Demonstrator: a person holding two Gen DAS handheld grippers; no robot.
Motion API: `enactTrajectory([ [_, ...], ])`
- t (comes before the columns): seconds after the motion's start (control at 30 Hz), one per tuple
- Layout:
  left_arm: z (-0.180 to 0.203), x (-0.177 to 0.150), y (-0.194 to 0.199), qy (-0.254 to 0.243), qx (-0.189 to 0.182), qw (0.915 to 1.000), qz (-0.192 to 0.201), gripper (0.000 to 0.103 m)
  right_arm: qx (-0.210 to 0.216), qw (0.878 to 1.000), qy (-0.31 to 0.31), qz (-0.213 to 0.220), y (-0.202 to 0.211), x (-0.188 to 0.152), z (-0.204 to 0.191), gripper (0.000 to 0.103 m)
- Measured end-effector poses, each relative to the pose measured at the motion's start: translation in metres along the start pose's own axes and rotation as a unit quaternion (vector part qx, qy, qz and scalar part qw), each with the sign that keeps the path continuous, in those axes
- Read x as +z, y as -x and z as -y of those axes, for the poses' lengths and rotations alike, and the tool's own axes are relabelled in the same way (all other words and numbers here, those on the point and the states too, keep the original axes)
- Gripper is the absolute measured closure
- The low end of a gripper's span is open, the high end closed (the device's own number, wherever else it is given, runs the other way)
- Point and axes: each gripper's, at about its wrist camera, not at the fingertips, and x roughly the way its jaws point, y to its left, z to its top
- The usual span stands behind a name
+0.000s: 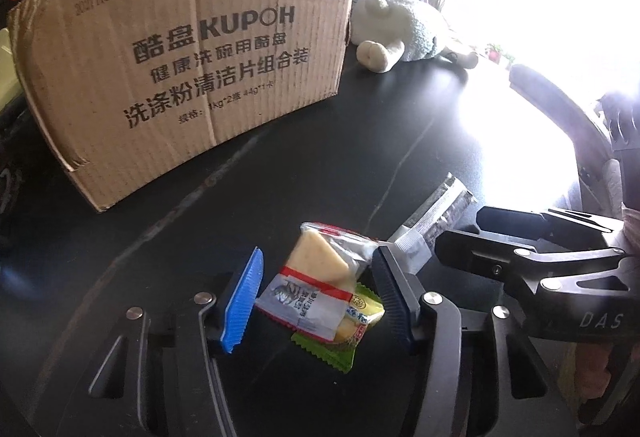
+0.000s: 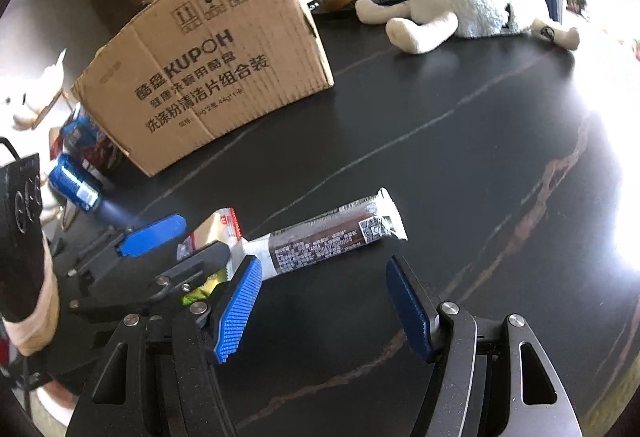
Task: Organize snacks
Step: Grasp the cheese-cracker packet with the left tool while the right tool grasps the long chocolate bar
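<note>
On the dark table lies a clear packet with a yellow cake and red stripes (image 1: 316, 277), resting on a green snack packet (image 1: 348, 333). My left gripper (image 1: 316, 301) is open, its blue pads on either side of these packets. A long silver and brown snack bar (image 2: 336, 233) lies just to the right; it also shows in the left wrist view (image 1: 436, 217). My right gripper (image 2: 324, 313) is open and empty, just short of the bar. The left gripper (image 2: 180, 241) shows at the left of the right wrist view.
A brown KUPOH cardboard box (image 1: 192, 65) stands at the back left, also in the right wrist view (image 2: 212, 69). A white plush sheep (image 2: 468, 5) lies at the back right. Blue cans and packets (image 2: 76, 181) sit left of the box. Strong glare covers the right side.
</note>
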Motion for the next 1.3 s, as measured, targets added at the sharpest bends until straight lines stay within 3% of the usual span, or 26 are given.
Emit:
enactTrajectory([
  [0.2,-0.004,0.002,-0.003,0.017,-0.022,0.9996,0.003,0.066,0.008,1.000,-0.002,0.000,-0.004,0.001,-0.004,0.037],
  [0.5,-0.013,0.001,0.012,0.040,0.001,0.9985,0.036,0.067,0.004,1.000,-0.011,0.002,-0.013,0.014,-0.002,0.037],
  [0.73,-0.029,0.001,0.027,0.071,0.020,0.9960,0.051,0.068,-0.023,1.000,0.011,0.010,-0.026,0.028,-0.012,0.038],
  [0.8,-0.034,0.000,0.030,0.079,0.020,0.9953,0.053,0.068,-0.029,0.999,0.026,0.012,-0.028,0.028,-0.018,0.044],
  [0.87,-0.036,0.000,0.031,0.081,0.026,0.9951,0.050,0.068,-0.038,0.998,0.044,0.011,-0.030,0.027,-0.024,0.063],
  [0.93,-0.036,0.000,0.033,0.082,0.025,0.9950,0.051,0.068,-0.046,0.997,0.054,0.013,-0.032,0.025,-0.026,0.074],
  [1.07,-0.031,0.002,0.036,0.087,0.030,0.9945,0.050,0.068,-0.048,0.996,0.070,0.013,-0.032,0.024,-0.028,0.080],
  [1.3,-0.019,0.011,0.044,0.092,0.042,0.9931,0.059,0.068,-0.028,0.996,0.077,0.029,-0.018,0.027,-0.028,0.081],
])
